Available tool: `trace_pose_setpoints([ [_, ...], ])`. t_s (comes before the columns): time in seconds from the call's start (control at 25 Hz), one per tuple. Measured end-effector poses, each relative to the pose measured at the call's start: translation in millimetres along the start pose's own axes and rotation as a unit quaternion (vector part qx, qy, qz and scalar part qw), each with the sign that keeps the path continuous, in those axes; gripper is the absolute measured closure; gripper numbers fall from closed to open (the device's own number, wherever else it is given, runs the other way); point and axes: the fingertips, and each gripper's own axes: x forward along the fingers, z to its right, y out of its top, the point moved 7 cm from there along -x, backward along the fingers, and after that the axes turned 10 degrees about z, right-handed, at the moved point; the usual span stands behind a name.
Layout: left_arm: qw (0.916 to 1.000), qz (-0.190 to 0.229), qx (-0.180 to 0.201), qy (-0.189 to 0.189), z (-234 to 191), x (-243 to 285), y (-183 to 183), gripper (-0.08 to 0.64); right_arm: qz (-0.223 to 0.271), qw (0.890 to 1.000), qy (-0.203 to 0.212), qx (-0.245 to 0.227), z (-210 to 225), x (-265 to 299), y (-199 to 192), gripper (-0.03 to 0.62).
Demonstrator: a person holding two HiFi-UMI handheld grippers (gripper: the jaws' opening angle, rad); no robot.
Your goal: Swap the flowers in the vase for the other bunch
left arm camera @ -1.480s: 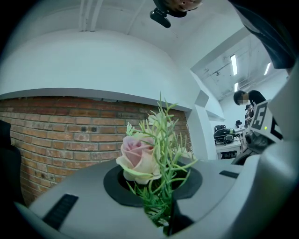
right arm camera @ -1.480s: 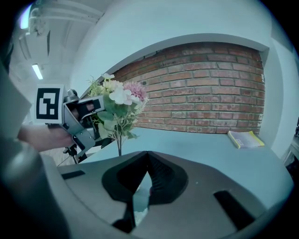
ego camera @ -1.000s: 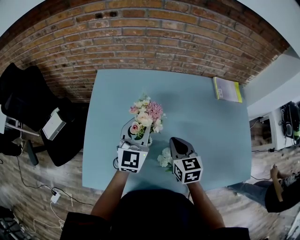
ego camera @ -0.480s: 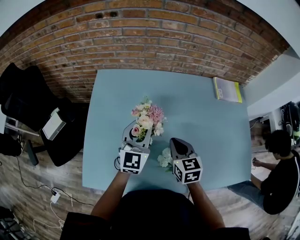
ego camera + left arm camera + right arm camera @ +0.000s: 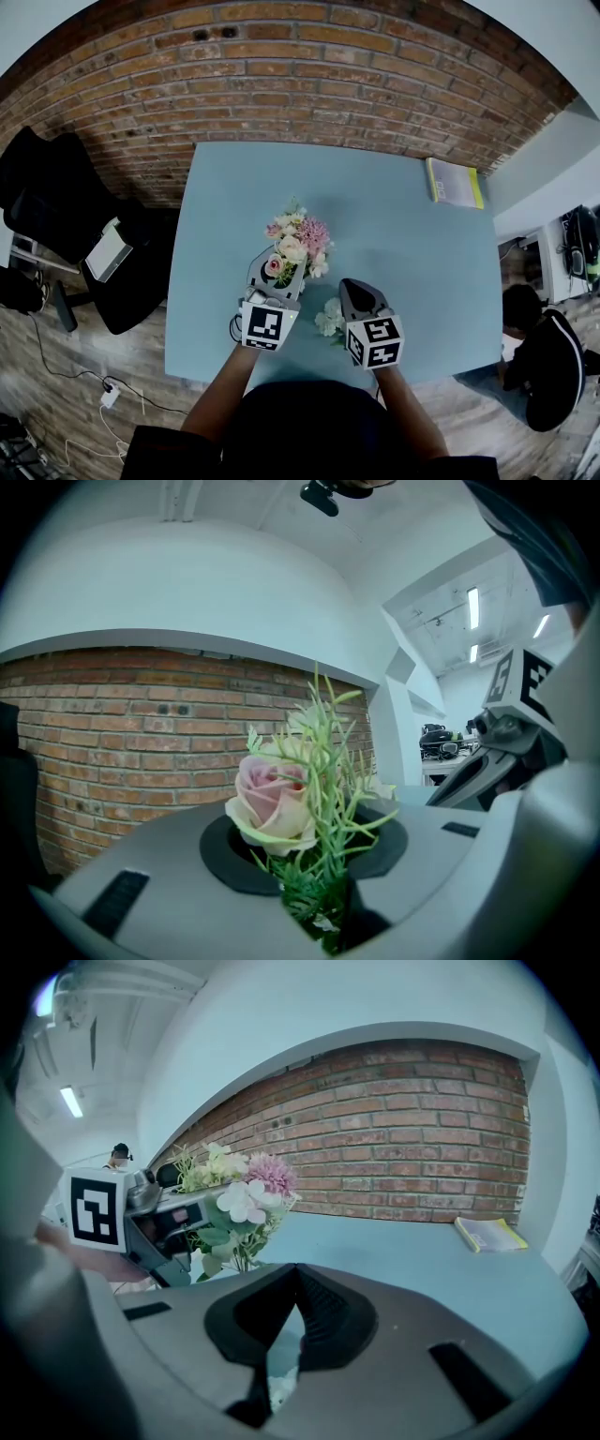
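Observation:
My left gripper (image 5: 278, 272) is shut on the stems of a pink and cream bunch (image 5: 298, 242), held up over the blue table (image 5: 403, 234). Its jaws have just eased open a little, and the stems are still between them. In the left gripper view a pale pink rose (image 5: 272, 803) and green sprigs rise out of the jaws. A white bunch (image 5: 329, 317) lies on the table beside my right gripper (image 5: 352, 286), which is shut. The right gripper view shows a bit of white flower (image 5: 277, 1387) under the closed jaws and the pink bunch (image 5: 239, 1199) at the left. I cannot make out a vase.
A yellow-edged book (image 5: 455, 181) lies at the table's far right corner. A brick wall (image 5: 328, 84) runs behind the table. A black chair (image 5: 56, 206) stands at the left. A person (image 5: 534, 356) crouches on the floor at the right.
My left gripper and the pink bunch have shifted slightly nearer to me. The right gripper has stayed put. The person on the floor at the right has moved about.

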Motion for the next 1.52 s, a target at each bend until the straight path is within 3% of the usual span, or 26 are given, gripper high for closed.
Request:
trace_pose_setpoints([
  [0.4,0.9999,-0.008,-0.009,-0.006,1,-1,-2,0.388,-0.005,1.000,0.001,0.002,-2,-1,-4,0.580],
  [1.52,0.9995,-0.013,-0.017,-0.024,5,-4,8,0.298,-0.001,1.000,0.009,-0.005,-8,-8,0,0.580],
])
